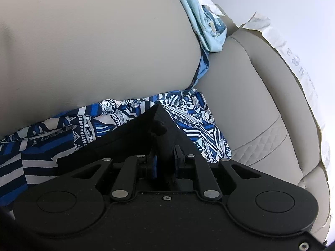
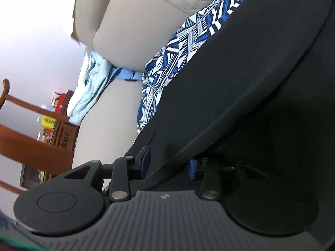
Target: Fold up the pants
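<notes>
Item: patterned pants (image 1: 117, 113), blue, navy and white geometric print, lying crumpled on the seat of a beige leather sofa (image 1: 251, 96), along the crease where the seat meets the back cushion; their long axis runs roughly left to right across the left wrist view, with a thin strip trailing up the crease toward a pale blue garment (image 1: 201, 18) tucked further back. Left claw (image 1: 160, 107): clenched, fingers drawn to a point directly over the print; it likely pinches a fold of the pants, though the contact itself is hidden under the tips, so a grasp cannot be confirmed. Right claw (image 2: 167, 163): partly spread, with a large black body, apparently the other gripper's housing, filling the space in front of it; whether any cloth lies between its pads cannot be told. In the right wrist view the pants (image 2: 184, 48) lie ahead and up-frame, beyond that black body, so the left hand is the nearer one and the right must clear the housing to reach free fabric. Background: wooden furniture (image 2: 27, 146) bearing a yellow packet (image 2: 48, 123) and red items, lettering too blurred to read. White cover (image 1: 299, 67) over the sofa's far edge carries faint marks, illegible. No brand legible anywhere.
</notes>
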The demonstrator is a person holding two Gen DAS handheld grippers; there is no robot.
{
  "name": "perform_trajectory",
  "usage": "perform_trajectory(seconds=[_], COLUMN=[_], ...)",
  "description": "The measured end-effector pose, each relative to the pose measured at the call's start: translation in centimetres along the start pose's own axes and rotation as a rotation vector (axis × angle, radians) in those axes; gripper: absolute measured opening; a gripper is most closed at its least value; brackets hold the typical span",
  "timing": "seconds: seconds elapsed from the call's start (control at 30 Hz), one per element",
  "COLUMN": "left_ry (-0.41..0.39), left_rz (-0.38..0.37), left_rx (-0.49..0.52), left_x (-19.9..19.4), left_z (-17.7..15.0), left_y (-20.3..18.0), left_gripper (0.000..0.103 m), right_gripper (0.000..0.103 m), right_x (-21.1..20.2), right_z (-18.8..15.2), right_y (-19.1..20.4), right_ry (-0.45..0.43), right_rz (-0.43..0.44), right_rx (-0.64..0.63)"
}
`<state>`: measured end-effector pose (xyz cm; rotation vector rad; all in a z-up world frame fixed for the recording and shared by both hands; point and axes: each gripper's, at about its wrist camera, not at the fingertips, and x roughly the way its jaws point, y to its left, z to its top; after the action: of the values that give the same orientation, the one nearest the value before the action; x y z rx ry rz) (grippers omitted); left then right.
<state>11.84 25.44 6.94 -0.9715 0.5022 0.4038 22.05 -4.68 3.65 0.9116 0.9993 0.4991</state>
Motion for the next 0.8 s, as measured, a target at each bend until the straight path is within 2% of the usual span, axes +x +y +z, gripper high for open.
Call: perform_trajectory(seconds=[0.07,0.17,0.33,0.4,0.6,0.63,0.67,0.73,0.77,0.8], left_ry=[0.002,0.008,0.016,0.013,0.016,0.017,0.018,0.019,0.021,0.021], left_rz=[0.008,0.028,0.037,0.039,0.063,0.067,0.071,0.075,0.076,0.076], left_rx=[-0.004,-0.006,-0.005,-0.002,0.007,0.009,0.012,0.017,0.019,0.022], left_x=[0.1,0.4,0.6,0.6,1.1,1.2,1.3,1.5,1.6,1.6], left_z=[0.0,-0.2,-0.2,-0.2,-0.3,-0.4,-0.4,-0.4,-0.5,-0.5], left_y=[0.1,0.2,0.4,0.4,0.3,0.3,0.3,0.3,0.2,0.1], left_gripper=[0.014,0.014,0.014,0.014,0.014,0.014,0.014,0.014,0.015,0.014], right_gripper=[0.046,0.046,0.045,0.044,0.043,0.041,0.034,0.014,0.007,0.005], right_x=[-0.3,-2.0,-6.5,-8.2,-11.7,-12.1,-12.4,-12.7,-12.8,-13.0], right_z=[0.6,2.1,5.4,6.9,12.1,13.0,13.8,15.4,16.0,16.4], right_y=[0.0,-0.6,-4.0,-5.3,-7.7,-8.1,-8.5,-9.3,-9.7,-10.1], right_ry=[-0.055,-0.175,-0.392,-0.455,-0.619,-0.64,-0.652,-0.651,-0.642,-0.636], right_rz=[-0.02,-0.097,-0.198,-0.216,-0.389,-0.41,-0.431,-0.472,-0.48,-0.468], right_rx=[-0.008,0.0,0.105,0.126,0.12,0.123,0.127,0.145,0.162,0.174])
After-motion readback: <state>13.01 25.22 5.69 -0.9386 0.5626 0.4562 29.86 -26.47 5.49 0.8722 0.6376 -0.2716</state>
